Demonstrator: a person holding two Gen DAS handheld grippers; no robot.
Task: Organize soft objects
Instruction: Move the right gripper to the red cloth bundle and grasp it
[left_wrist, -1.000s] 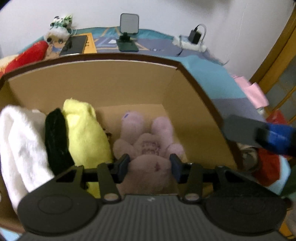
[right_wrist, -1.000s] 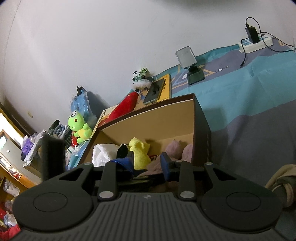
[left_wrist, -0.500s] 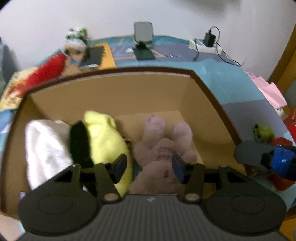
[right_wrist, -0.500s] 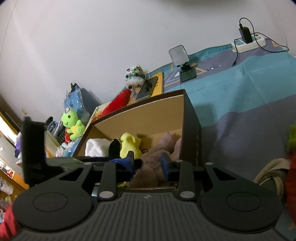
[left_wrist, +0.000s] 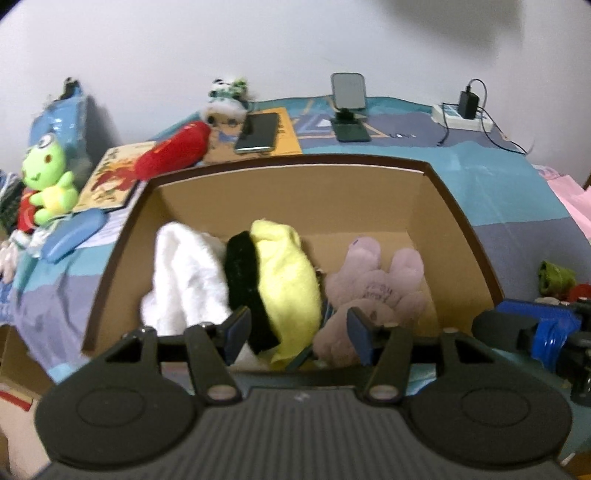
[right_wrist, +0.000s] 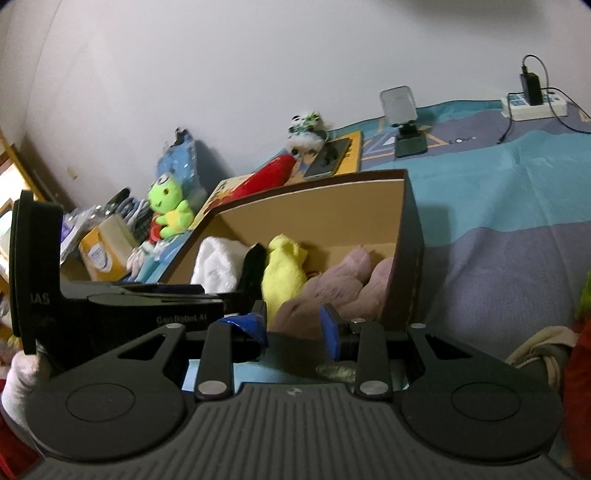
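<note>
Left jaws just opened, empty, cardboard box (left_wrist: 454, 206) holding pink plush (left_wrist: 373, 291)

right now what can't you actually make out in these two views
- Lower part of the pink plush: left wrist view, hidden behind the left gripper; its jaws have just been opening, nothing pressed between them.
- Box floor: right wrist view, hidden by its near wall and the toys.
- Printing on the pink plush: both views, too blurred to read.
- Green thing: right wrist view, cut off by the right edge.
</note>
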